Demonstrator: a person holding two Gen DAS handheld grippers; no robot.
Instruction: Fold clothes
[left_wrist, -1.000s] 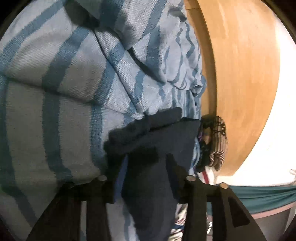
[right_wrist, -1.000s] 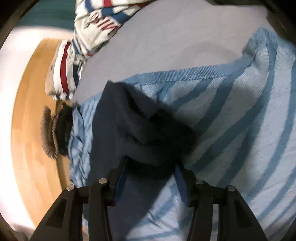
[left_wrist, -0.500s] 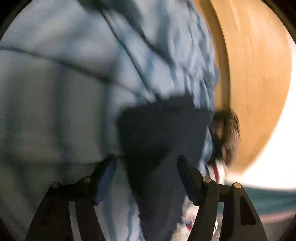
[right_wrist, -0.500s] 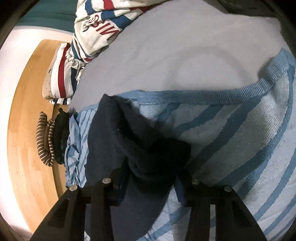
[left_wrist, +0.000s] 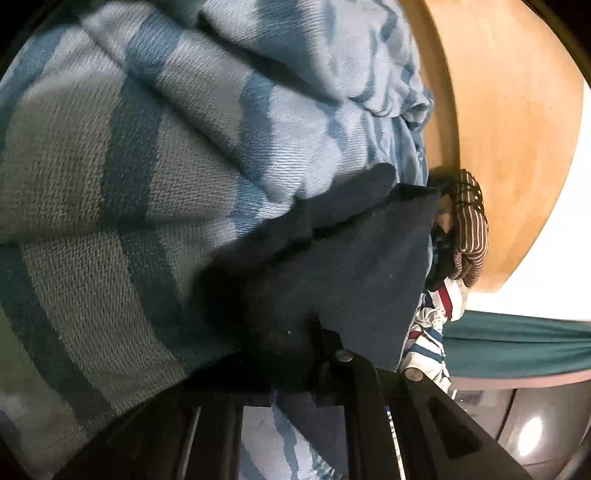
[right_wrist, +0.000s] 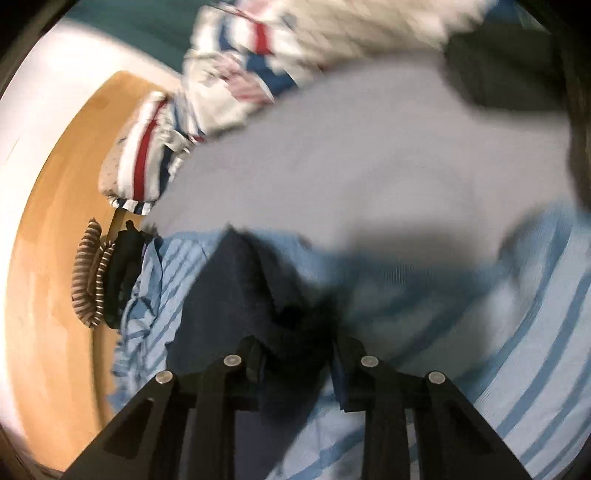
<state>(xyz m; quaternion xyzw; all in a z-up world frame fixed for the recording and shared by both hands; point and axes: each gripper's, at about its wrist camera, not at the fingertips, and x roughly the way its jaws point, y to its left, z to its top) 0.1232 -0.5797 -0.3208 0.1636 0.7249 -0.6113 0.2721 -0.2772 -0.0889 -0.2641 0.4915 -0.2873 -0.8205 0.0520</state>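
A dark navy garment (left_wrist: 369, 266) lies on a light-blue striped cloth (left_wrist: 147, 166). In the left wrist view my left gripper (left_wrist: 291, 362) is closing, its jaws nearly together with a bunched edge of the navy cloth pinched between them. The striped cloth covers its left finger. In the right wrist view, which is blurred, my right gripper (right_wrist: 299, 362) is also closing, and a thick fold of the navy garment (right_wrist: 229, 295) fills the gap between its pads. The striped cloth (right_wrist: 535, 332) spreads to the right on a grey sheet (right_wrist: 351, 166).
A white, red and blue garment (right_wrist: 229, 74) lies crumpled at the sheet's far edge. A brown striped item (right_wrist: 85, 284) and something dark sit beside the bed on the wooden floor (right_wrist: 48, 258). A teal band (left_wrist: 517, 343) runs low at the right of the left wrist view.
Both grippers' jaws have narrowed onto the navy garment. The left gripper has moved in closer and lower over the cloth. The right gripper has risen and rolled, lifting the fold.
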